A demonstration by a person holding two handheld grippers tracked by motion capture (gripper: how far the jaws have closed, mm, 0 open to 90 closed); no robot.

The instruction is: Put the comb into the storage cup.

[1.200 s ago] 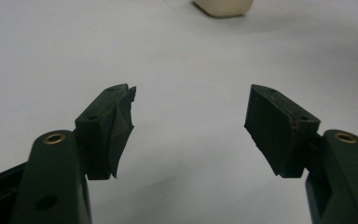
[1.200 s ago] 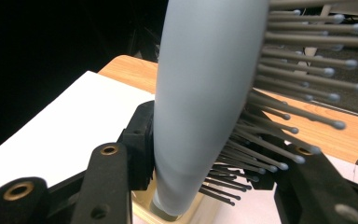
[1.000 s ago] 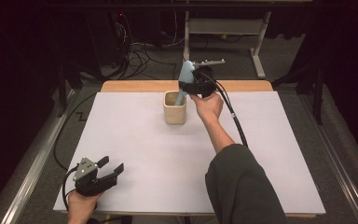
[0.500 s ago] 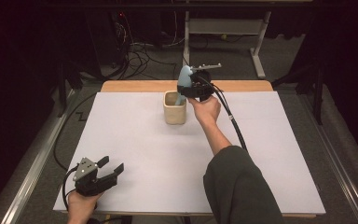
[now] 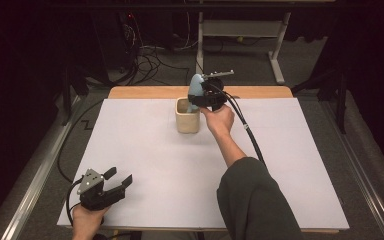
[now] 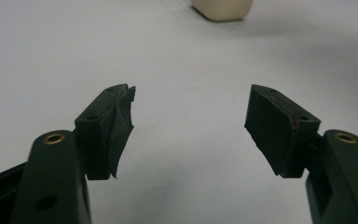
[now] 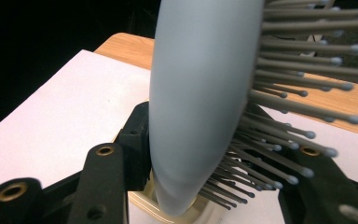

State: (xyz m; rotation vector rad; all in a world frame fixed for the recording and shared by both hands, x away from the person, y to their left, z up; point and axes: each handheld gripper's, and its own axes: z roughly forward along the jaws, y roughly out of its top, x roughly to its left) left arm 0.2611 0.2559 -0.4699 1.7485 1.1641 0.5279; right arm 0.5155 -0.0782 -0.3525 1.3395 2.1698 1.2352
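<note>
Right gripper (image 7: pixel 200 154) jaws half hidden behind hairbrush (image 7: pixel 200 93).

I'm looking at a pale blue-grey hairbrush (image 7: pixel 196 102) with grey bristles (image 7: pixel 303 84) ending in small rounded grey tips. It's standing in a cream cup (image 5: pixel 187 116). The worktop (image 5: pixel 145 155) is showing plain white, without any pattern, and a light wooden strip (image 5: pixel 260 92) is running along its far edge. Both grippers are reading black: the right gripper (image 7: pixel 205 154) has brass-coloured rivets, and the left gripper (image 6: pixel 191 123) is carrying a grey plate (image 5: pixel 91 180). My sleeve (image 5: pixel 255 205) is looking dark olive-grey.
</note>
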